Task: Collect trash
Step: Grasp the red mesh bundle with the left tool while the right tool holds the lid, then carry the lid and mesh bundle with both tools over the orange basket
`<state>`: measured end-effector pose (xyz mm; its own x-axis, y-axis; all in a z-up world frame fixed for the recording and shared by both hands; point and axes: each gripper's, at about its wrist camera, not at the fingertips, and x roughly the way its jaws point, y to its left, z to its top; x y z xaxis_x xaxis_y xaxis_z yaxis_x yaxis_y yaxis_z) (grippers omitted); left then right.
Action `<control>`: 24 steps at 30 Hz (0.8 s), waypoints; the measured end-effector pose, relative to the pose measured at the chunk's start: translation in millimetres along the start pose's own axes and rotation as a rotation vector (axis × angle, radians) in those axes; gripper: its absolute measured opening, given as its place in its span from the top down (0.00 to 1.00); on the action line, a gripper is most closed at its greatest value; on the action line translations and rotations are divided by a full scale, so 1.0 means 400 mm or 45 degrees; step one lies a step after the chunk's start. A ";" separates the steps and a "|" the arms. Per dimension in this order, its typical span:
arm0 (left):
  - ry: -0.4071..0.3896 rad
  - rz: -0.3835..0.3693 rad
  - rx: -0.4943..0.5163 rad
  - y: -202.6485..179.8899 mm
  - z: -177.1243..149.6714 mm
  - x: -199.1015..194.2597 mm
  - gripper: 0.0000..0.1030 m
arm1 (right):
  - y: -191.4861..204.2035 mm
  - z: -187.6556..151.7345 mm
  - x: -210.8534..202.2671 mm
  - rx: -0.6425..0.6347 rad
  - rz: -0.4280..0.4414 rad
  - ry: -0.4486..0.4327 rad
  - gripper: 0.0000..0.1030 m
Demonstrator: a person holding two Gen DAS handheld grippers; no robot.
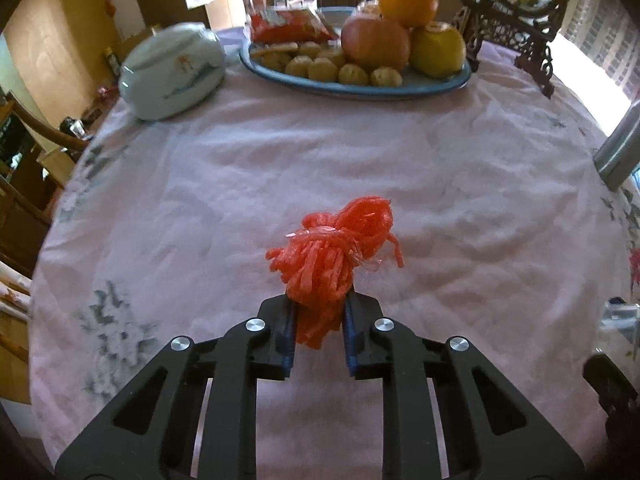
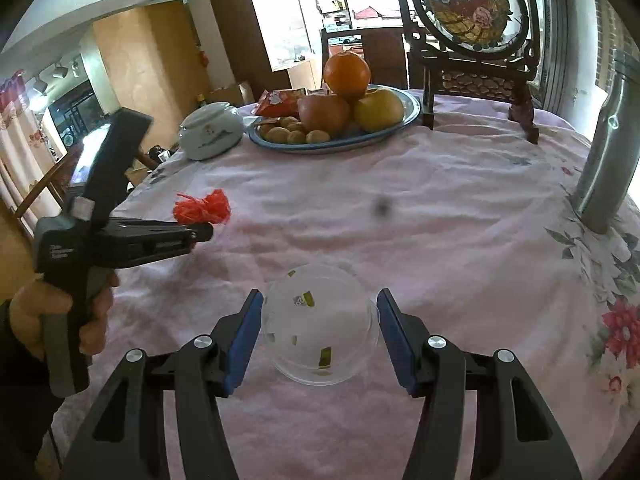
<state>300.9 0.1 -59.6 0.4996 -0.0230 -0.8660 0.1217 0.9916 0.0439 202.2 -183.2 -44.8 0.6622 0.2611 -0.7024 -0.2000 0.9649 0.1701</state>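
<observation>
- Left gripper (image 1: 319,322): fingers pressed onto the lower part of an orange mesh bundle (image 1: 334,246); blue pads flank it on both sides. Most of the bundle sticks out beyond the fingertips.
- In the right wrist view the left gripper (image 2: 208,231) sits at 9 o'clock, level above the pink tablecloth (image 2: 420,208), with the orange mesh bundle (image 2: 203,208) at its tip. Whether the bundle touches the cloth cannot be told from either view.
- A hand (image 2: 60,316) wraps the left gripper's handle at 8 o'clock in the same view.
- Right gripper (image 2: 318,334): fingers spread wide, one on each side of a clear plastic cup (image 2: 320,330) at 6 o'clock. Gap visible between each blue pad and the cup wall; no contact seen.
- The cup stands mouth-down on the cloth, with small greenish label scraps on it.
- Far side of table, 12 o'clock: blue-rimmed platter (image 2: 394,126) carrying an orange (image 2: 347,72), an apple (image 2: 324,114), a yellow fruit (image 2: 378,109), walnuts (image 2: 294,133) and a red snack packet (image 2: 278,102).
- At 11 o'clock, just beside the platter: pale ceramic lidded jar (image 2: 210,130).
- At 1 o'clock: carved dark wooden stand with a round painted panel (image 2: 470,8).
- At 3 o'clock: metal cylinder (image 2: 608,144) upright on the cloth.
</observation>
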 end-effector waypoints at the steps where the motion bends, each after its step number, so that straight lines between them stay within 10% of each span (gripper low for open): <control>1: -0.009 0.004 0.003 0.000 -0.005 -0.017 0.80 | 0.002 0.000 -0.004 -0.001 0.001 -0.004 0.44; 8: -0.059 0.051 0.011 0.033 -0.099 -0.175 0.80 | 0.055 0.007 -0.060 -0.051 0.019 -0.032 0.44; 24: -0.266 0.156 -0.172 0.188 -0.589 -0.571 0.80 | 0.339 -0.190 -0.317 -0.222 0.214 -0.053 0.44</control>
<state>-6.3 109.8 24.2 0.6715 0.0865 -0.7359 -0.0592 0.9963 0.0631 36.3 -87.5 14.6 0.6374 0.4217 -0.6449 -0.4290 0.8895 0.1577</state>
